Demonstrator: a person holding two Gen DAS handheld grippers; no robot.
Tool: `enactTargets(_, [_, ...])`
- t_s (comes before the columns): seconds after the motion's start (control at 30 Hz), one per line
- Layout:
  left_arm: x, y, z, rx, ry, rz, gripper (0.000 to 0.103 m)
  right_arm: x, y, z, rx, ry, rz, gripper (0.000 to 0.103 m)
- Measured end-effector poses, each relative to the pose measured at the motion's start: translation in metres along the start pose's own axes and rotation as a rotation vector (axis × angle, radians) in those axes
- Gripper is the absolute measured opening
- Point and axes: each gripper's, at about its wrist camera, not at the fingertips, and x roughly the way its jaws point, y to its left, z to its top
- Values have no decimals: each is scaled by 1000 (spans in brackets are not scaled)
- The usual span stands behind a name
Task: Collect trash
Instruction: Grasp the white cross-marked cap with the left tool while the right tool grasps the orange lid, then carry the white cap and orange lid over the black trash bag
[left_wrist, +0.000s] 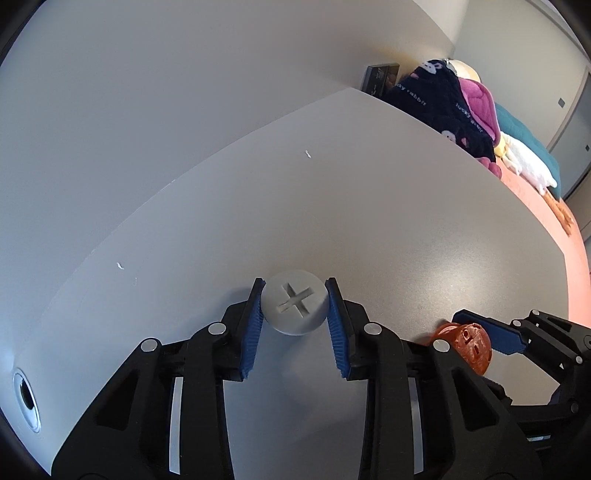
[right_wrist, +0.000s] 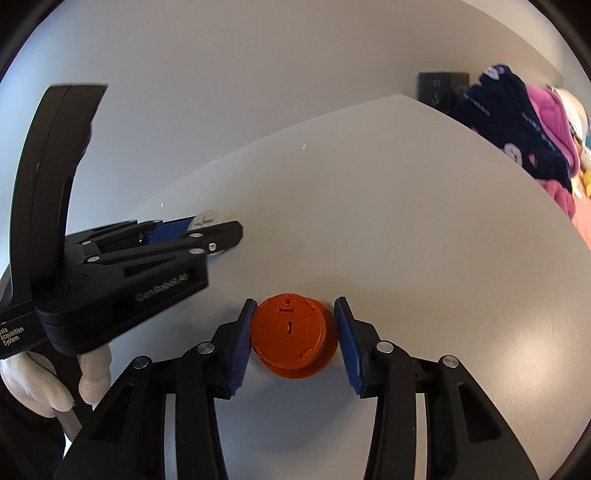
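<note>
- The grey screw-head piece (left_wrist: 295, 308) on the counter (left_wrist: 406, 229) is pinched between the left claw (left_wrist: 295, 295) pads
- The orange disc (right_wrist: 291, 334) is straddled by the right claw (right_wrist: 295, 314), left pad touching, right pad just apart

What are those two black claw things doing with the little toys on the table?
A person holds a gripper in each hand. The left gripper is pinching a grey screw-head-shaped piece. The right gripper straddles an orange round plastic piece, touching one side, not yet clamped. Both pieces sit on the grey table.
</note>
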Motion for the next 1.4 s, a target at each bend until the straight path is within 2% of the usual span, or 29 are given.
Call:
enactTargets(0.3, [-18, -14, -13, 10, 3, -28, 32, -25, -13, -6, 87, -9, 0, 44])
enactTargets(0.63, [-53, -44, -23, 27, -29, -66, 32, -69, -21, -11, 101, -46, -5, 44])
enactTargets(1.07, [-92, -85, -33, 58, -63, -112, 32, -122, -46, -39, 137, -94, -14, 44])
enactTargets(1.4, [-112, -127, -45, 127, -70, -154, 32, -168, -64, -73, 194, -147, -38, 44])
